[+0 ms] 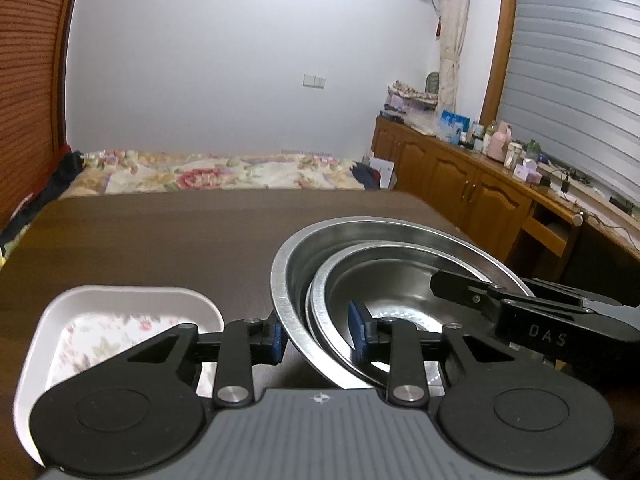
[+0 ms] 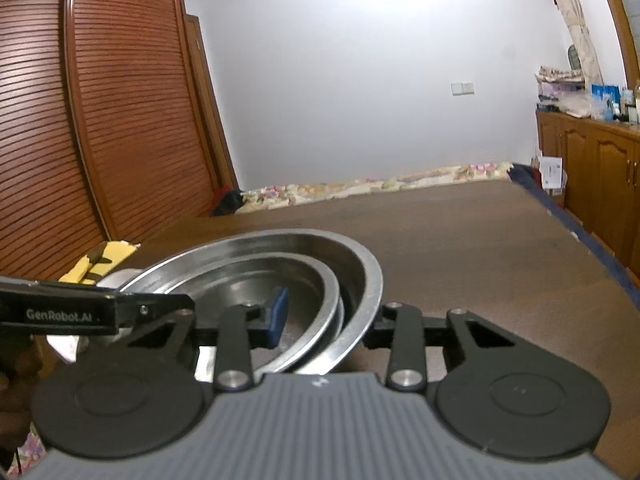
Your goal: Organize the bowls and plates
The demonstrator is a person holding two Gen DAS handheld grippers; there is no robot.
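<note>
Two steel bowls sit nested on the brown table, a smaller bowl [image 1: 400,292] [image 2: 240,280] inside a larger one [image 1: 288,280] [image 2: 360,264]. My left gripper [image 1: 318,334] straddles both rims on the near left side, with one blue pad [image 1: 276,336] outside the large bowl and the other inside the small one, pressing on them. My right gripper [image 2: 326,320] straddles the opposite rims. Its blue pad [image 2: 278,316] is inside the small bowl, and the other finger is hidden behind the large bowl's rim. A white dish [image 1: 100,320] with a flower print lies to the left of the bowls.
The brown table [image 1: 160,240] stretches far ahead, with a flowered bed cover [image 1: 208,172] behind it. Wooden cabinets [image 1: 460,176] with cluttered tops run along the right. A slatted wardrobe [image 2: 100,120] stands on the left. A yellow item [image 2: 100,260] lies off the table's left edge.
</note>
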